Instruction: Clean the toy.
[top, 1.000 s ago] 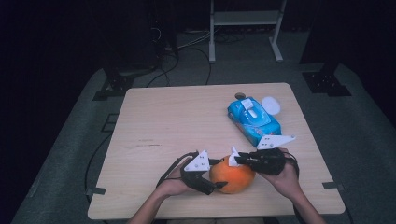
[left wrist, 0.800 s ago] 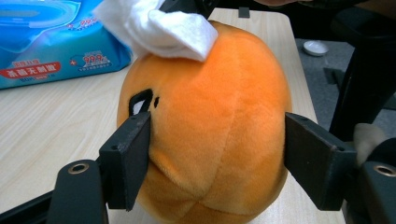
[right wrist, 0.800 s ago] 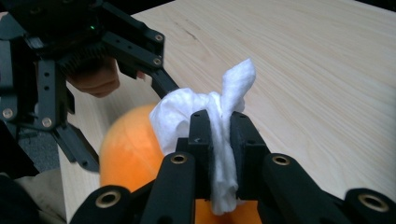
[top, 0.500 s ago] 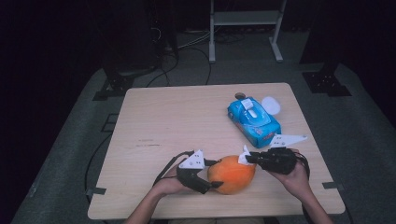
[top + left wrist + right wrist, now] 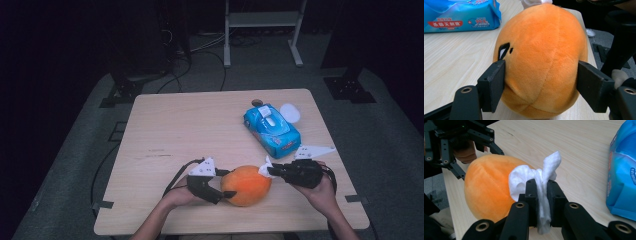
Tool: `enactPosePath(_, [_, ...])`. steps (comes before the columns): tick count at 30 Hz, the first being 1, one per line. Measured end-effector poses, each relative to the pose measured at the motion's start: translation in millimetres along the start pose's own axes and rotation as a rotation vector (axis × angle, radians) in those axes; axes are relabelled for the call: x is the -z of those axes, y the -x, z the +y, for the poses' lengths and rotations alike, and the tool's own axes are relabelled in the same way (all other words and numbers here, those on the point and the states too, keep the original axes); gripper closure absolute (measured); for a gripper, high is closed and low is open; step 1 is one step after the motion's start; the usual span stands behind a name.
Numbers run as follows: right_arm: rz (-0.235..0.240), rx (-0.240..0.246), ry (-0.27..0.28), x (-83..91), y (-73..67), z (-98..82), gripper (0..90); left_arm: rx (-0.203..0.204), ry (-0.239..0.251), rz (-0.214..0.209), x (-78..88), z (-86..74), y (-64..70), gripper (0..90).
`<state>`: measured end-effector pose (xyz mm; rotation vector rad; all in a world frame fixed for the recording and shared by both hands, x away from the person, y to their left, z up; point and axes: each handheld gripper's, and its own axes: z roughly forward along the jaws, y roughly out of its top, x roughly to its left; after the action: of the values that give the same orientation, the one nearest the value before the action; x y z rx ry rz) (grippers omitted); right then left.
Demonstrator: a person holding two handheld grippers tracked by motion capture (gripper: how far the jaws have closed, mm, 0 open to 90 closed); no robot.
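Plush fabric, orange and rounded, marks the toy (image 5: 246, 185) that sits low and centre in the high view, on the near part of the wooden table (image 5: 200, 130). At its left, the left gripper (image 5: 222, 185) clasps it: in the left gripper view the two black pads (image 5: 495, 85) press on the toy's (image 5: 541, 60) opposite flanks, and the pile bulges slightly around them, so the grasp looks firm without crushing. A small black eye mark (image 5: 504, 50) shows on the toy just above the left pad.

Moving right in the high view, the right gripper (image 5: 270, 171) meets the toy's right end with a white wipe (image 5: 264, 169). In the right gripper view its jaws are clenched tight on the wipe (image 5: 541, 180), which folds up between them and rests against the orange surface (image 5: 489, 187).

Farther right and higher in the high view lies a blue wipe pack (image 5: 272, 129), with a small white lid (image 5: 290, 112) just beyond it, both well apart from the toy.

By the look of it, the toy is light, soft and springy; it will give under pressure and roll rather than slide. Holding it across its widest part, as the left gripper does, seems soundest, while the limp, thin wipe needs a pinch near its bunched middle.
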<state>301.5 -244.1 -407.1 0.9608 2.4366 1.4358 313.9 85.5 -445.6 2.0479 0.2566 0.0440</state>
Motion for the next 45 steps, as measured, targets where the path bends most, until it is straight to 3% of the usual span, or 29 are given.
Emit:
enactPosePath(3, [0.008, 0.018, 0.011, 1.5, -8.0, 3.8, 79.7, 0.006, 0.001, 0.011, -0.7, -0.5, 0.0, 27.5])
enactPosePath(5, [0.030, 0.055, 0.017, 0.7, -18.5, 8.3, 79.5, 0.027, 0.009, 0.018, -1.0, -1.0, -1.2, 27.5])
enactPosePath(8, [0.024, 0.107, 0.002, -2.5, -29.0, 11.8, 79.3, 0.034, 0.016, 0.016, -0.1, -2.0, -2.4, 27.4])
enactPosePath(10, [0.015, 0.094, -0.008, -2.7, -23.0, 9.8, 79.2, 0.035, 0.025, 0.018, -0.5, -1.6, -2.6, 27.3])
enactPosePath(12, [-0.006, 0.080, -0.022, -2.4, -15.4, 6.4, 79.3, 0.000, 0.056, 0.011, -1.9, -1.0, 0.2, 24.8])
enactPosePath(14, [0.008, 0.051, -0.014, -1.5, -11.6, 4.9, 79.6, -0.004, 0.060, 0.022, -6.0, -0.1, 2.5, 21.8])
enactPosePath(21, [0.023, 0.146, -0.006, -10.8, -37.6, 19.3, 79.7, -0.007, 0.043, 0.075, -8.1, 5.8, 8.1, 33.7])
enactPosePath(28, [-0.005, 0.065, -0.004, -1.7, -14.3, 8.7, 79.5, 0.065, 0.072, 0.074, -6.9, 7.6, 3.4, 36.5])
enactPosePath(30, [-0.008, 0.063, 0.003, -2.2, -16.8, 9.8, 79.7, 0.068, 0.073, 0.081, -8.5, 9.9, 4.8, 34.5])
enactPosePath(35, [0.018, 0.130, 0.017, -11.3, -38.7, 22.2, 79.7, 0.068, 0.079, 0.087, -11.9, 10.9, 6.5, 33.2])
enactPosePath(37, [0.014, 0.157, 0.011, -14.8, -42.8, 24.2, 79.4, 0.051, 0.082, 0.087, -11.5, 9.3, 5.8, 28.8])
enactPosePath(41, [0.033, 0.118, 0.010, -12.6, -33.3, 18.2, 79.2, 0.010, 0.132, 0.090, -10.8, 5.4, 3.3, 11.2])
enactPosePath(45, [0.033, 0.102, 0.016, -6.6, -26.3, 14.9, 79.1, -0.015, 0.135, 0.060, -14.4, -1.0, -1.8, 8.8])
